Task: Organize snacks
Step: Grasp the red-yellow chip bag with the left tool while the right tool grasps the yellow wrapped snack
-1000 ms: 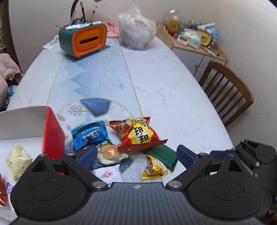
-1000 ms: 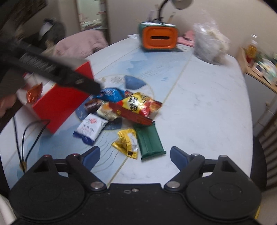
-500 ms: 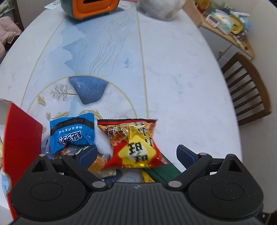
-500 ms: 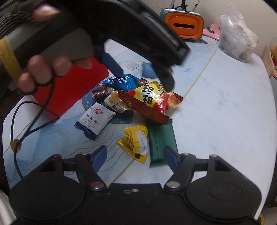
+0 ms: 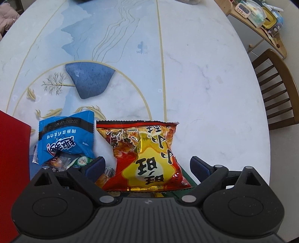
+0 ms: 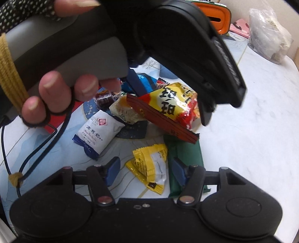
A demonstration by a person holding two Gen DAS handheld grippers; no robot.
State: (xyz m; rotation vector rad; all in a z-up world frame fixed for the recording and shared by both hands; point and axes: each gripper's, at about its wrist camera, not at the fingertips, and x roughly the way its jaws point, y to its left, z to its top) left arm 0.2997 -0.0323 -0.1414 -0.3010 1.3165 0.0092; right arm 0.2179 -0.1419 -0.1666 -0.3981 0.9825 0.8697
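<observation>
A pile of snack packets lies on the marble table. My left gripper is open, its fingers on either side of a red and yellow chip bag; the bag also shows in the right wrist view. A blue packet lies left of it. My right gripper is open around a small yellow packet, with a green packet by its right finger and a white packet to the left. The left gripper's body and the hand fill the top of the right wrist view.
A red box stands at the left edge. A wooden chair stands by the table's right side. An orange and green holder and a clear plastic bag sit at the far end.
My left gripper has come down closer over the chip bag, which now lies between its fingers. My right gripper has moved forward onto the yellow packet and narrowed somewhat.
</observation>
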